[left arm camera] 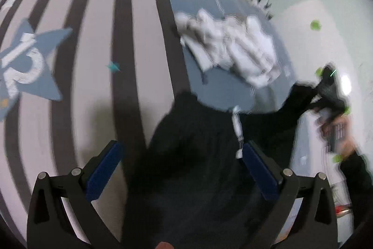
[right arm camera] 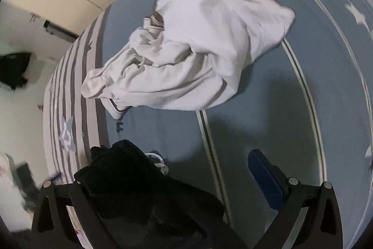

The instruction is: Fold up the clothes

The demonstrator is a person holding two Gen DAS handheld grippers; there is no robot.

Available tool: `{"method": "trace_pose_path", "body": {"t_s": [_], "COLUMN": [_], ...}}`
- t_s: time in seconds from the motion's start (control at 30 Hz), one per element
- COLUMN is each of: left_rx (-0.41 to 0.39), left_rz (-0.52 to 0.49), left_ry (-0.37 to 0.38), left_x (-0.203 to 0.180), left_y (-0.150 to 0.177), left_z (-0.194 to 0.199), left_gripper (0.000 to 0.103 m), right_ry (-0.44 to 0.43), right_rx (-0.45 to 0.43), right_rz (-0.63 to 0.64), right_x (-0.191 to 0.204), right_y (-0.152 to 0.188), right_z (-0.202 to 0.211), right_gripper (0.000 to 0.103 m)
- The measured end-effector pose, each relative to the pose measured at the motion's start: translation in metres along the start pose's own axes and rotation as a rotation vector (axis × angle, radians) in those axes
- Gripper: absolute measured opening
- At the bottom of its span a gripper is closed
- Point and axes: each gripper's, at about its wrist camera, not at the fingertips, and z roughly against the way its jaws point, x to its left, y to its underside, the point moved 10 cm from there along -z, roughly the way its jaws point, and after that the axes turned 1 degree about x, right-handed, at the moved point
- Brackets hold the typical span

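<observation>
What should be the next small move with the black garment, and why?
Probably close the left gripper on the black garment. Its blue pads stand wide apart with the dark cloth between them, unpinched. The right gripper is open too, cloth draped over one finger. The white garment lies crumpled further up the bed, apart, so it can wait.

My left gripper has its 2 blue-padded fingers spread wide. My right gripper is parted too; its left finger is hidden. My right hand shows blurred, far right.
</observation>
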Motion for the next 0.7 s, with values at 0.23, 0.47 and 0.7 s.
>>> {"method": "trace_pose_path", "body": {"t_s": [0.23, 0.47, 0.7], "left_rx": [0.105, 0.111, 0.129], "left_rz": [-0.044, -0.029, -0.023], "left_ry": [-0.384, -0.432, -0.472], "left_x": [0.049, 0.066, 0.071], "left_y": [0.046, 0.052, 0.055], "left_z": [-0.073, -0.072, -0.07], "left_gripper": [0.102, 0.102, 0.103], "right_ry": [0.028, 0.012, -0.196], "right_rx": [0.009, 0.019, 0.142], "right_rz": [-0.025, 0.011, -0.067], "right_x": [-0.018, -0.051, -0.053], "right_y": [-0.013, -0.027, -0.017], "right_z": [0.027, 0.072, 0.071], "right_gripper": [0.102, 0.102, 0.103]}}
